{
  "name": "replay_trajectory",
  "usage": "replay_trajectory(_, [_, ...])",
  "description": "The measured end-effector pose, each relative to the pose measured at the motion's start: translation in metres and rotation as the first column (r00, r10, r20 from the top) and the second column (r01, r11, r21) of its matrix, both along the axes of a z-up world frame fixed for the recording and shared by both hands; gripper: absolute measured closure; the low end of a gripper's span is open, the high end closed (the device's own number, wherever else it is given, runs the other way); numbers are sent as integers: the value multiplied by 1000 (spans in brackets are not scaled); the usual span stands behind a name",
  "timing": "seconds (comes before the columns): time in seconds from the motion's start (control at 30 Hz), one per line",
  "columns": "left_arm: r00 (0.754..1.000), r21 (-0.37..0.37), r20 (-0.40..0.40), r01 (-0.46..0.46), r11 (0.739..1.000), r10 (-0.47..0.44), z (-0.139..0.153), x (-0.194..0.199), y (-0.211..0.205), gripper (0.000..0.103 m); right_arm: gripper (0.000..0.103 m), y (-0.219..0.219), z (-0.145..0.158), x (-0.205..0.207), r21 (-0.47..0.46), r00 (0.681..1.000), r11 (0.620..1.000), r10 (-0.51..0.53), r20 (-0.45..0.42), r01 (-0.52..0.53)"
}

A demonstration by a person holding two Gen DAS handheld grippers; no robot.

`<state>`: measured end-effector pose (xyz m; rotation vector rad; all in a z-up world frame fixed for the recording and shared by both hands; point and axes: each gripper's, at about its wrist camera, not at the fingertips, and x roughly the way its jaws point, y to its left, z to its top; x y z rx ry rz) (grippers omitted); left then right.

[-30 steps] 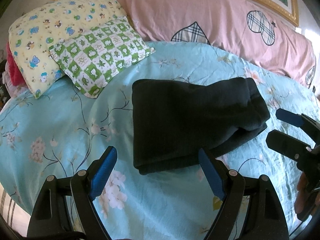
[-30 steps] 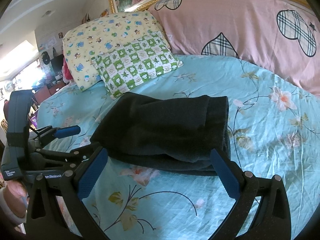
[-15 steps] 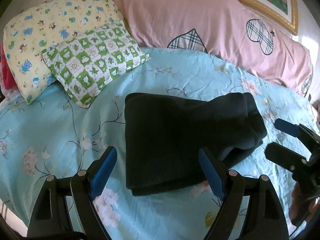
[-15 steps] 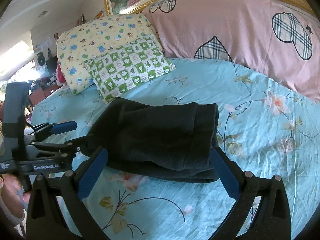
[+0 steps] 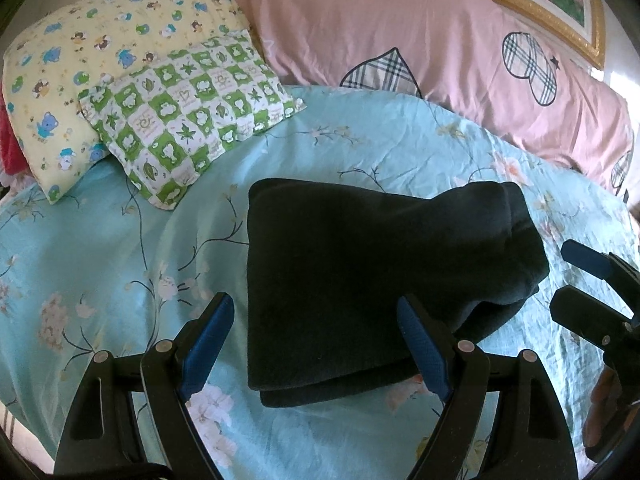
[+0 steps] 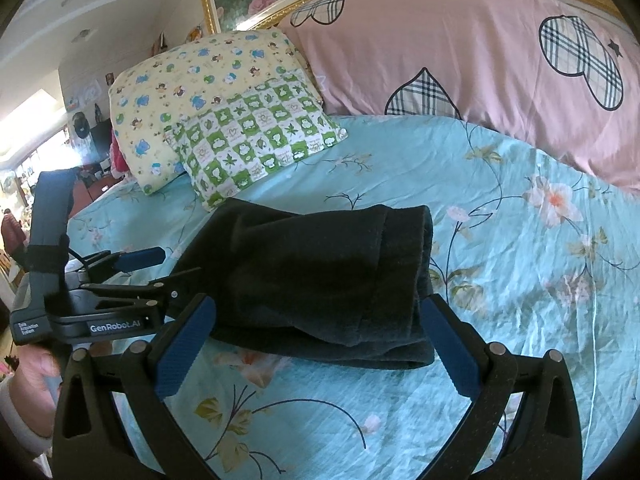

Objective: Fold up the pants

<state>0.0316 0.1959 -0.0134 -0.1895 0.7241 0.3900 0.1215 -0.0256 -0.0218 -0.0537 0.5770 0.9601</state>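
We see the folded dark pants lying flat on the bed, just below the green checked pillow. Both our left tongs and right tongs hover spread wide at the pants' near edge, gripping nothing.

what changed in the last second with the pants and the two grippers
Both open grippers moved in on the folded dark pants: the bundle sits lower and nearer between the jaws of the left gripper and right gripper. Nothing was gripped or released. Pants and pillows stayed put.
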Motion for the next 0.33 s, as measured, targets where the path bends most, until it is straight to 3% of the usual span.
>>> replay_trajectory(0.33, [1000, 19, -20, -6, 1000, 7, 1, 3, -4, 19, 1, 2, 0, 0, 14, 1000, 1000, 8, -10, -8])
